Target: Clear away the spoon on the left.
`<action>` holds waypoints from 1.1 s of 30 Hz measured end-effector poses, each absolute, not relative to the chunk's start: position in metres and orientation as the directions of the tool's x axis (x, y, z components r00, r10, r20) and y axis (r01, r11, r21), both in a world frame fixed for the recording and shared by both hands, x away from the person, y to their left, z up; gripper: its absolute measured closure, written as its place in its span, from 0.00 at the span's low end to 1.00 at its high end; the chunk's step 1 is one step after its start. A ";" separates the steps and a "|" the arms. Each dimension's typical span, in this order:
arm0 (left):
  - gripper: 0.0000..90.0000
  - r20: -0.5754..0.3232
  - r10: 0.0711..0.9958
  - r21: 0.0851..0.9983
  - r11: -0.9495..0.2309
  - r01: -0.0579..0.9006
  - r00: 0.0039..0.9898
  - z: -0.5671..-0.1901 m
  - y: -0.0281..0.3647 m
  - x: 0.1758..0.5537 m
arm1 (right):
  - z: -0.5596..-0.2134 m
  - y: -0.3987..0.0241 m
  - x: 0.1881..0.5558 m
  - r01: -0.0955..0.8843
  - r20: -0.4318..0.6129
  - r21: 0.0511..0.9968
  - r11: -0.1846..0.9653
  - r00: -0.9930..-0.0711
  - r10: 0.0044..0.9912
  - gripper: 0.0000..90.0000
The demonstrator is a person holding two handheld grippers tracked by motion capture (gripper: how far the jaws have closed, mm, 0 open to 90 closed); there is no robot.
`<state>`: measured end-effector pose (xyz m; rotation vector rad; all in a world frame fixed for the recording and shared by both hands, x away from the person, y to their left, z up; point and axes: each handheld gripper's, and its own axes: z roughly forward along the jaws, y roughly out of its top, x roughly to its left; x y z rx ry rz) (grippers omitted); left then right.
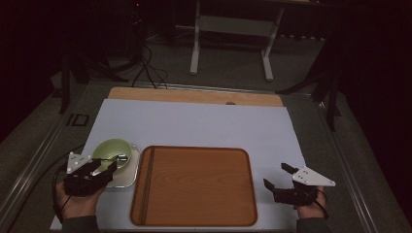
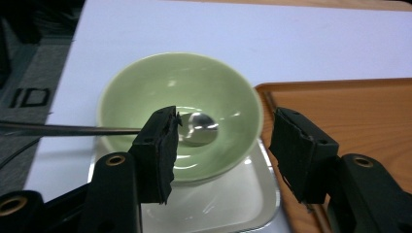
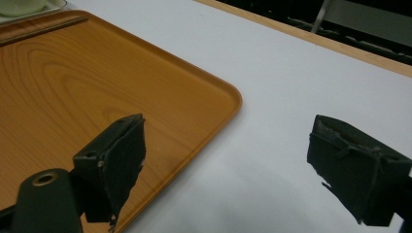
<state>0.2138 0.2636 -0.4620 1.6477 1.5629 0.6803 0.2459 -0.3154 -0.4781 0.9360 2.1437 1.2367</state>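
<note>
Green ceramic bowl sits on a small steel tray at the table's left front, just beside the large wooden tray; a spoon lies in the bowl, head on the bottom and handle running out over the rim to the left in the left gripper view. Left hand-held gripper hangs at the bowl's near side with jaws spread; one pad stands against the spoon's handle, yet nothing is pinched. Judged from this, the spoon is lodged in the bowl and needs no hold. Right hand-held gripper hovers over bare table off the wooden tray's near right corner, jaws spread and empty, apparently idle. Wooden tray carries nothing on its flat. Table bears a pale sheet with a wooden edge showing at the far side. Room is dark; a white frame and cables stand on the floor beyond.
</note>
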 end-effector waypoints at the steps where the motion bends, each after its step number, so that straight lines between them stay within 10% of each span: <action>1: 0.47 -0.116 0.988 0.809 0.035 0.587 0.101 -0.462 0.267 0.214 | -0.478 -0.315 0.246 0.320 -0.072 0.879 0.354 -0.644 0.762 0.15; 33: 0.50 -0.165 0.981 0.746 0.191 0.638 -0.100 -0.486 0.304 0.231 | -0.479 -0.314 0.246 0.321 -0.073 0.877 0.358 -0.647 0.759 0.15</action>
